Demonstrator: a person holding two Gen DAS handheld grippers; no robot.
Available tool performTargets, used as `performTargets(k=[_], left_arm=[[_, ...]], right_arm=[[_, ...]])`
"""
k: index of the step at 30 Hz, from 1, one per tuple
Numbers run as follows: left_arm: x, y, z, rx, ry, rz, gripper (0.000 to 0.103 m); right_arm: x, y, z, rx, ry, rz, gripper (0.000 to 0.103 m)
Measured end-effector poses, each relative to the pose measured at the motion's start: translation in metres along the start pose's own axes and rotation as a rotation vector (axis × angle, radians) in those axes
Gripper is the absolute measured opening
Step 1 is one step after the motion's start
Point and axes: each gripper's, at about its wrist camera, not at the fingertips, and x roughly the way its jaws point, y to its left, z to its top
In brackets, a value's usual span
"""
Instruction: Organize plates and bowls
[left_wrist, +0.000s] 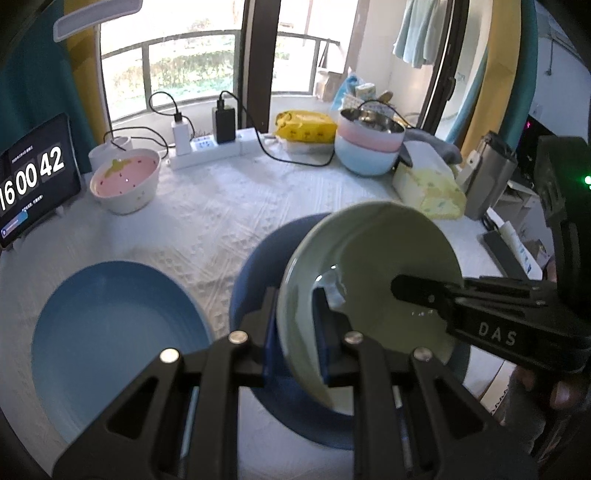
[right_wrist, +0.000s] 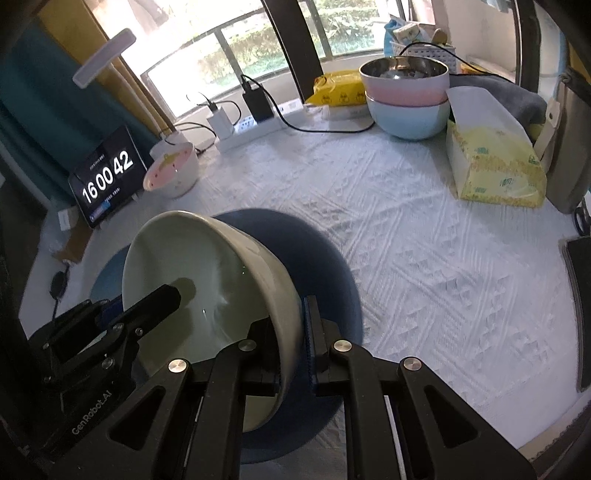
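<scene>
The left hand-held gripper (left_wrist: 295, 339) pinches the near rim of a pale green glazed ceramic bowl (left_wrist: 373, 258), one finger inside the wall and one outside. The right hand-held gripper (right_wrist: 291, 347) clamps the opposite rim the same way, its outer blue pad (right_wrist: 308, 343) flat against the bowl's outside. Both point steeply downward, and each shows in the other's view, reaching in from the side with a black finger over the bowl's hollow. The bowl hangs between them, tipped on edge, its opening turned toward the left gripper's side and its base toward the right's. Directly beneath it lies a dark blue round plate (right_wrist: 325, 266) on the white embossed cloth covering the surface (right_wrist: 424, 258). A lighter blue round plate (left_wrist: 110, 332) lies just beside the dark one, on its left. Farther back stand a pink-lined white bowl (left_wrist: 125, 181) near a tablet showing a clock (left_wrist: 33, 177), and a pink bowl stacked on a pale blue one (right_wrist: 406, 99).
</scene>
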Motion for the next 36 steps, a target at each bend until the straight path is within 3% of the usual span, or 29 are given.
performTargets(k=[19,33,36], left_arm=[[0.01,0.005,0.0,-0.01,0.041,0.024,0.02],[0.008,0.009,-0.002,-0.022,0.055,0.0,0.02],[0.001,0.01,0.001,-0.021,0.022,0.01,0.02]], right_arm=[[0.013,0.02,0.004,-0.149,0.049,-0.101,0.012],[0.014,0.022,0.007,-0.171,0.06,-0.101,0.013],[0.007,0.02,0.011,-0.16,0.037,-0.088,0.025]])
